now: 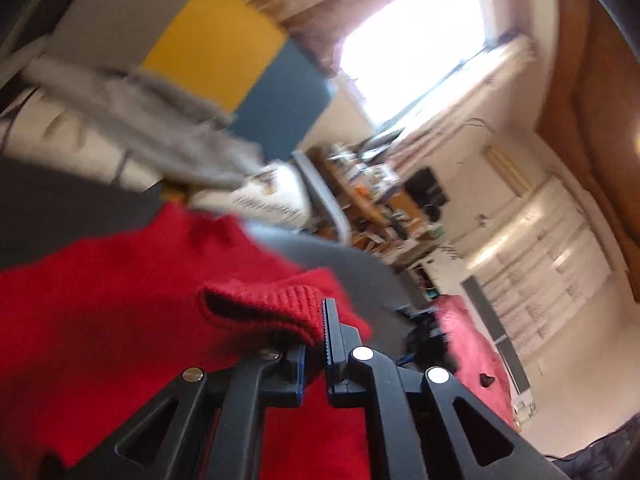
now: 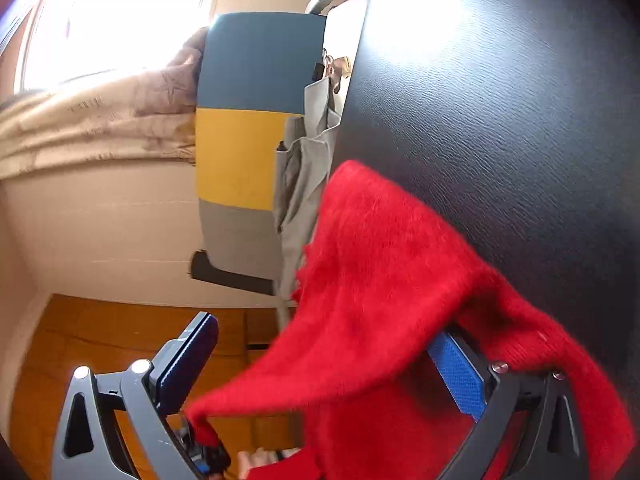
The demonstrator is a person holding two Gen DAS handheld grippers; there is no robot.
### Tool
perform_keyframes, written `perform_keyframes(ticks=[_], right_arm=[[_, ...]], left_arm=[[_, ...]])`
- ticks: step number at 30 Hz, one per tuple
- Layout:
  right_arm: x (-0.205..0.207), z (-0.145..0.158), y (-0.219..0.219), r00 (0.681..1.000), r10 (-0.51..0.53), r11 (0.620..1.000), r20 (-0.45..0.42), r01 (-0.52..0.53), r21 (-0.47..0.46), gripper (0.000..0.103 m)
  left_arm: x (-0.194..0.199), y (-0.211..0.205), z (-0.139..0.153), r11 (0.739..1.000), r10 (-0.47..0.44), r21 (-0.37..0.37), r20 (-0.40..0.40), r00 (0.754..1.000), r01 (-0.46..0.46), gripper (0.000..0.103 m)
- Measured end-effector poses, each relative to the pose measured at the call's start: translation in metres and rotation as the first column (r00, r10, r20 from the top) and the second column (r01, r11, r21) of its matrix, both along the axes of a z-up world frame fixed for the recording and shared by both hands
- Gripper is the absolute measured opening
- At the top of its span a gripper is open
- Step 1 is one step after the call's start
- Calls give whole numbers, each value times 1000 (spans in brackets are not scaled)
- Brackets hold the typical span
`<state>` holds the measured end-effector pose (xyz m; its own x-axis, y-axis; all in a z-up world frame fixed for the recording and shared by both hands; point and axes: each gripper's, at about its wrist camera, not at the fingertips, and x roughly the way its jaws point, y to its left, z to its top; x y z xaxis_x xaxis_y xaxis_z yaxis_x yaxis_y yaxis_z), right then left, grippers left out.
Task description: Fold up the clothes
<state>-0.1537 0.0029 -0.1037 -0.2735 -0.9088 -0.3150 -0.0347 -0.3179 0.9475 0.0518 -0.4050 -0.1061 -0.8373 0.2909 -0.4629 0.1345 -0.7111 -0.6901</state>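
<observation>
Red knit garment (image 1: 120,312): fuzzy sweater-type fabric, ribbed edge (image 1: 276,304) visible in left wrist view, bunched and folded over at the fingertips. Spread partly over a dark textured table surface (image 2: 500,120); part lifted off it and draped across both tools.

Left gripper (image 1: 316,344): black linkage, two fingers drawn close together, clamped on the ribbed edge of the red garment; narrow strip of fabric pinched between the pads. Rest of the garment hanging down and to the left of the fingers.

Right gripper (image 2: 328,364): fingers spread wide apart. Blue pad (image 2: 460,376) of one finger exposed, red fabric lying over that finger and sagging across the gap between the two. Other finger (image 2: 188,360) bare, clear of the cloth except near its base, where a corner of the fabric hangs. Nothing pinched.

Surroundings, left wrist view (tilted, blurred): colour-block panel (image 1: 216,40) in grey, yellow and blue; grey cloth (image 1: 132,120) lying in front of it; bright window (image 1: 416,44) with beige curtain; cluttered shelves (image 1: 380,200) in the distance; second reddish cloth (image 1: 468,340) beyond the table edge.

Surroundings, right wrist view: same colour-block panel (image 2: 248,128) next to the table edge, grey garment (image 2: 304,184) hanging between panel and red knit; wood-toned surface (image 2: 120,340) at lower left.
</observation>
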Motion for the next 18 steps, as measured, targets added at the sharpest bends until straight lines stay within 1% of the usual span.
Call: perform_keyframes(ticks=[2,5,6,8,12,13,15,16,18], right_arm=[[3,4,-8,999,23,999,-33,-22,50,103],[11,8,-17,993,90,990,-81,-80,118,103],[15,10,-19,988,121,984,-99,-106,146,103],[21,12,-23,976,180,968,-121,-153,201,103],[33,16,-22,942,302,920,-146,-248,304,103],[35,16,-20,935,321,911,-149,-262,317,103],[40,14,-14,925,346,901,-155,-281,330,103],[41,12,-10,925,346,903,-158,-282,325,103],[44,9,-5,924,343,907,-167,-280,314,103]], left_arm=[[7,-8,-27,1000,31,-3,78,996,-31,5],[18,-21,-68,997,77,-12,192,978,-76,5],[22,-21,-82,998,67,2,211,975,-69,5],[30,-18,-92,998,68,-10,229,971,-68,5],[49,-20,-110,996,65,47,228,971,-77,6],[52,-22,-113,994,61,79,219,974,-80,7],[60,-31,-117,979,76,173,190,979,-110,21],[64,-37,-118,970,89,209,173,981,-125,22],[70,-49,-118,947,123,278,141,982,-159,28]])
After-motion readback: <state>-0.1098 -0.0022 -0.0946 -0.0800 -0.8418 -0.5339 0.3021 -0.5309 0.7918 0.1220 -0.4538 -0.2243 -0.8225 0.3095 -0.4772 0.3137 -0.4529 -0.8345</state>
